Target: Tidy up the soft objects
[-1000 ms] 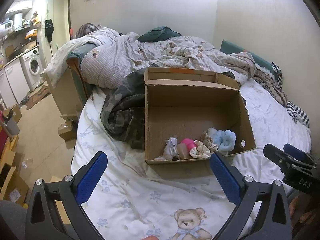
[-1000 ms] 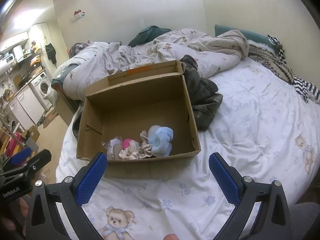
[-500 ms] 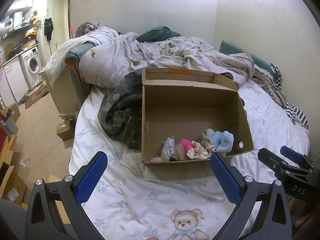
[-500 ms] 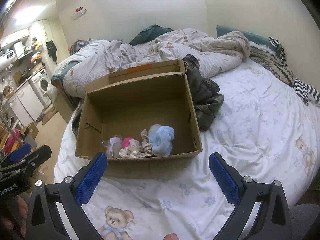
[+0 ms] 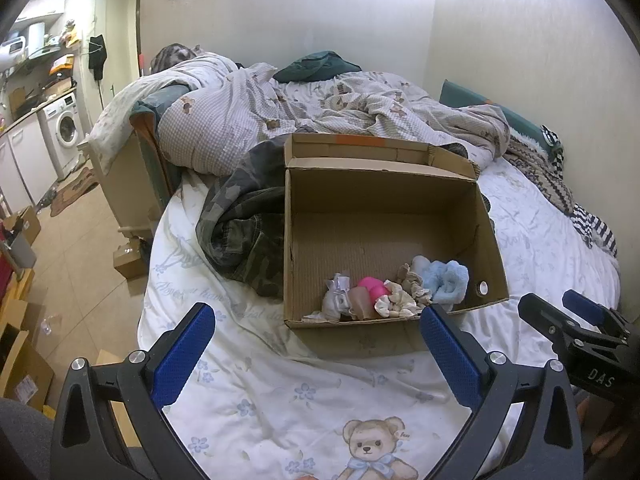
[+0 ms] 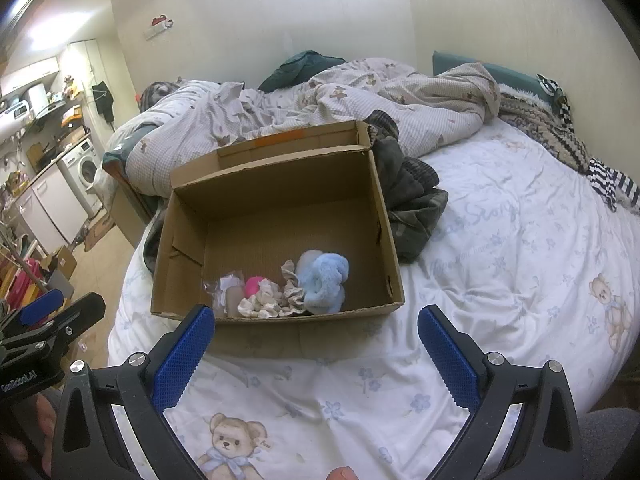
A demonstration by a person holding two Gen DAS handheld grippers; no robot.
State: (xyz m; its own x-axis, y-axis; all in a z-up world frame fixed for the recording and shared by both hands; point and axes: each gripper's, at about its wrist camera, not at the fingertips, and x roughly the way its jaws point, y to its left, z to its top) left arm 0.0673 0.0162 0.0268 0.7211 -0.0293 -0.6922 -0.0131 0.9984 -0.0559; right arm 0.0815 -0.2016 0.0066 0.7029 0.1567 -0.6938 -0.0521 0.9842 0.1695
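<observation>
Bedroom scene: a white teddy-print bedsheet [image 5: 280, 408] covers the mattress, with a rumpled checked duvet [image 5: 248, 120] heaped along the far side and a washing machine [image 5: 66, 130] off in the kitchen corner. An open cardboard box [image 5: 384, 196] sits on the sheet, and a camo jacket [image 5: 244, 232] is bunched right against its far corner, touching the wall. Soft stuff is all piled along the box's near wall: fluffy blue thing [image 6: 324, 284], pink ball [image 6: 254, 285], cream scrunchies [image 6: 266, 304], plus a crinkly clear packet [image 5: 336, 300] I can't really identify. Near wall cuts off the bottoms of them. Left gripper [image 5: 316, 350] and right gripper [image 6: 316, 350] both hover short of the box, jaws spread wide, nothing between them.
</observation>
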